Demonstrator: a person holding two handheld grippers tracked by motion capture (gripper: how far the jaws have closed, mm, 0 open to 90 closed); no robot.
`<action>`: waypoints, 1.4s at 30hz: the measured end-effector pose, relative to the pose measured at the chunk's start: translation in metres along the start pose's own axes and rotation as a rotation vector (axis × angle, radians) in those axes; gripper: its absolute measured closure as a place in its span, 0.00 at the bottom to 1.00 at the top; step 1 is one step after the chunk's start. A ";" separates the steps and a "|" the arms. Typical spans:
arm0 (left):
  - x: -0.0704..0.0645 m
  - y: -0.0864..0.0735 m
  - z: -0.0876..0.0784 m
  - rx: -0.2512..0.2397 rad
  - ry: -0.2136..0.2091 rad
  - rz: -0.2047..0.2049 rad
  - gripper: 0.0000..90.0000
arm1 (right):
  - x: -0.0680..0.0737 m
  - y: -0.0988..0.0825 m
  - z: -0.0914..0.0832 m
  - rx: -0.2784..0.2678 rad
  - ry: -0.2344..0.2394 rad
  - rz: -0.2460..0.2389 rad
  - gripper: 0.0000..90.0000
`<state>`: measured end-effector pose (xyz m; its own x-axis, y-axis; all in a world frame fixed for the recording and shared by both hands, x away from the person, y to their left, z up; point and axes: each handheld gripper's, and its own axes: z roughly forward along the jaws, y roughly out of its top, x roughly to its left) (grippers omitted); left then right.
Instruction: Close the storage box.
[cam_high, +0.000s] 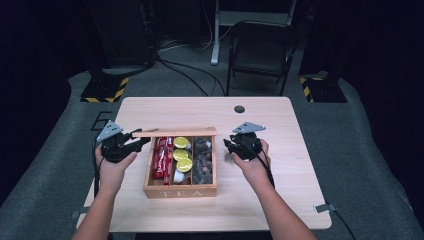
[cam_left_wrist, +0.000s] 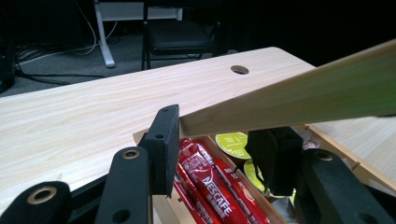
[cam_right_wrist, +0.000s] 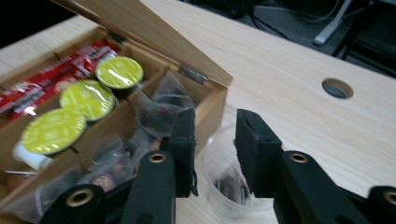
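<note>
The left gripper (cam_left_wrist: 217, 149) clamps the front edge of the raised wooden lid (cam_left_wrist: 299, 100) of the tea box (cam_high: 180, 191) at mid-desk – stiff and light. The right gripper (cam_right_wrist: 214, 140) hangs open over a clear plastic cup (cam_right_wrist: 219, 184) beside the box – thin, easily crushed, best held at the rim.

Tabletop (cam_high: 280, 150) evenly lit; surroundings dark; close views soft, slightly blurred

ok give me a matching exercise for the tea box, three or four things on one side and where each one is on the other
Things:
1. red Nescafe sticks
2. green-topped capsules
3. tea bags
4. clear cup

Places:
A. right compartment of the wooden box
B. on the table just outside the box
C. left compartment
D. middle compartment

Pairs: 1-C, 2-D, 3-A, 4-B
</note>
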<state>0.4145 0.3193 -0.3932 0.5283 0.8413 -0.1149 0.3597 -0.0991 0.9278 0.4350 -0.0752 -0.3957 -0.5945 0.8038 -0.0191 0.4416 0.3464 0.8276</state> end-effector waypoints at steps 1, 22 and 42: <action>0.000 0.000 0.000 0.001 0.001 0.001 0.60 | 0.002 0.002 -0.001 -0.009 0.005 -0.009 0.74; -0.004 -0.001 -0.007 0.005 -0.005 0.025 0.61 | 0.029 0.022 -0.007 -0.134 0.043 -0.029 0.60; -0.009 0.002 -0.021 -0.033 -0.017 0.027 0.63 | 0.041 0.031 -0.022 -0.168 0.074 -0.070 0.64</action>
<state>0.3942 0.3229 -0.3831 0.5508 0.8292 -0.0954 0.3193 -0.1037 0.9419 0.4100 -0.0421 -0.3586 -0.6706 0.7405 -0.0442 0.2828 0.3102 0.9076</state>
